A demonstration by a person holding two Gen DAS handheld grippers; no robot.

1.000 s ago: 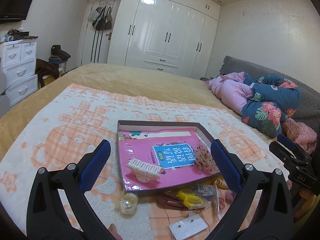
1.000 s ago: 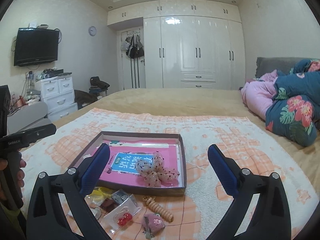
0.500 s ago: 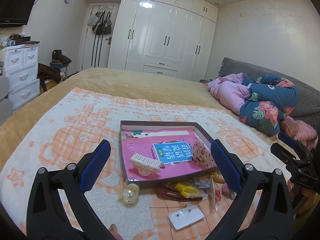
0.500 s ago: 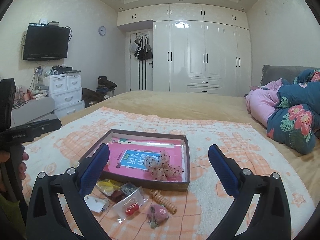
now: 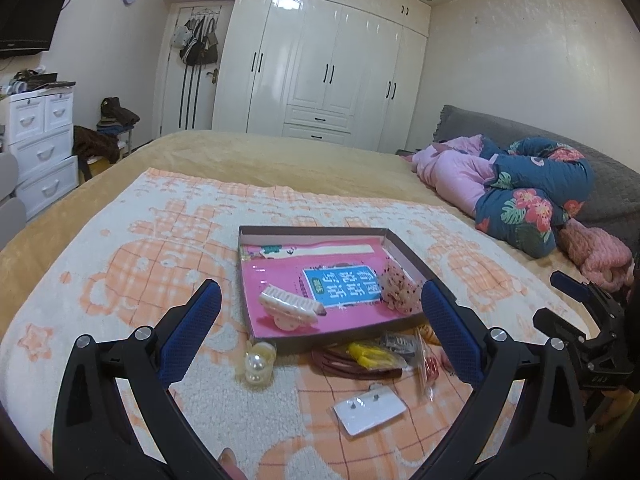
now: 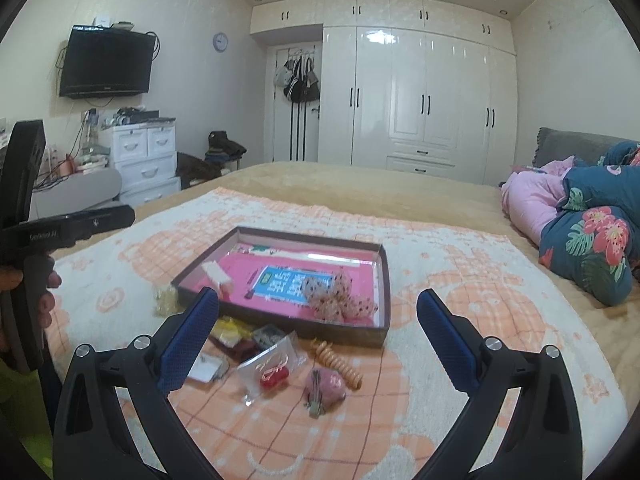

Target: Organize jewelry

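Note:
A shallow brown box lined with a pink sheet lies on the bed. Inside are a white hair claw and a pink dotted scrunchie. In front of it lie a pearl clip, a yellow clip on dark hair bands, an earring card, a clear bag with red earrings, an orange spiral tie and a pink clip. My left gripper and right gripper are open and empty, held above these items.
A white and orange blanket covers the yellow bed. Pink and floral bedding is piled at the right. White drawers stand at the left, a wardrobe at the back. The other gripper shows at each view's edge.
Both grippers have pulled back and risen a little; the box and loose items look farther off. Nothing was picked up.

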